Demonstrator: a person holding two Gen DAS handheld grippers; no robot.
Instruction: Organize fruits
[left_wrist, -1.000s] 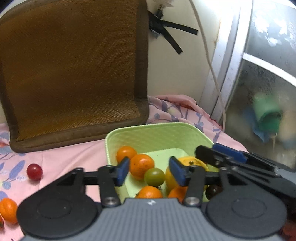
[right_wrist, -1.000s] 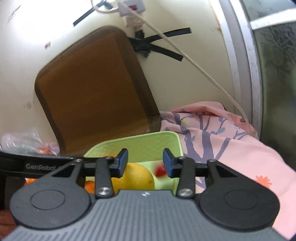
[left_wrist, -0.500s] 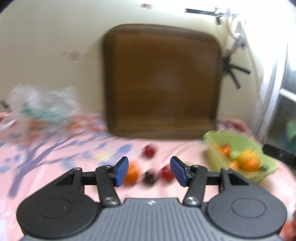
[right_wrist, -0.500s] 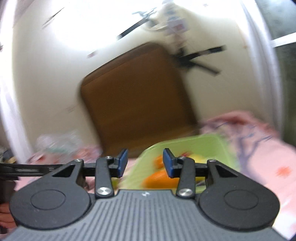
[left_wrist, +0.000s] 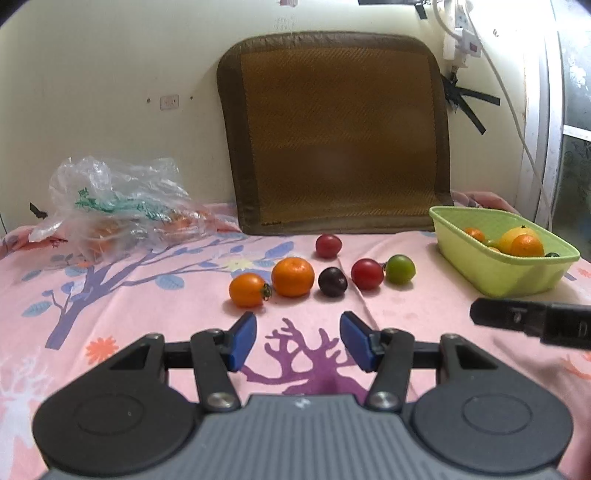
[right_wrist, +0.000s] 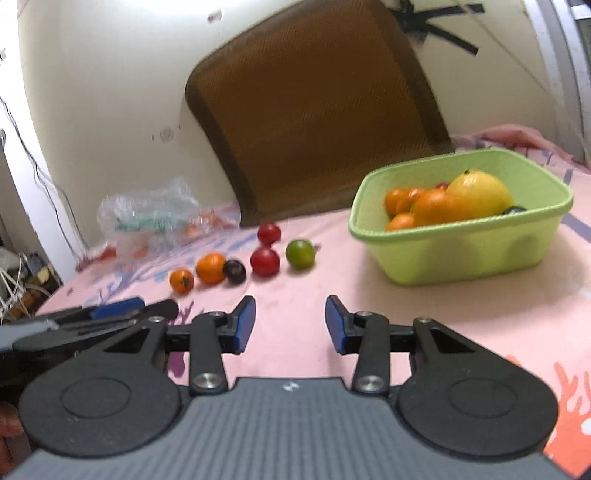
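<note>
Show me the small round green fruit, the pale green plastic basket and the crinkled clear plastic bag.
Green fruit (left_wrist: 400, 269), left wrist view, its middle.
Green basket (right_wrist: 469, 247), right wrist view, front wall.
Plastic bag (left_wrist: 110, 199), left wrist view, crumpled middle.

A home bedroom: a bed under a pink tree-print sheet (left_wrist: 147, 295), a brown cushion (left_wrist: 332, 129) against the painted wall, a plastic bag (left_wrist: 110, 199), dangling cords (left_wrist: 517, 110).
</note>
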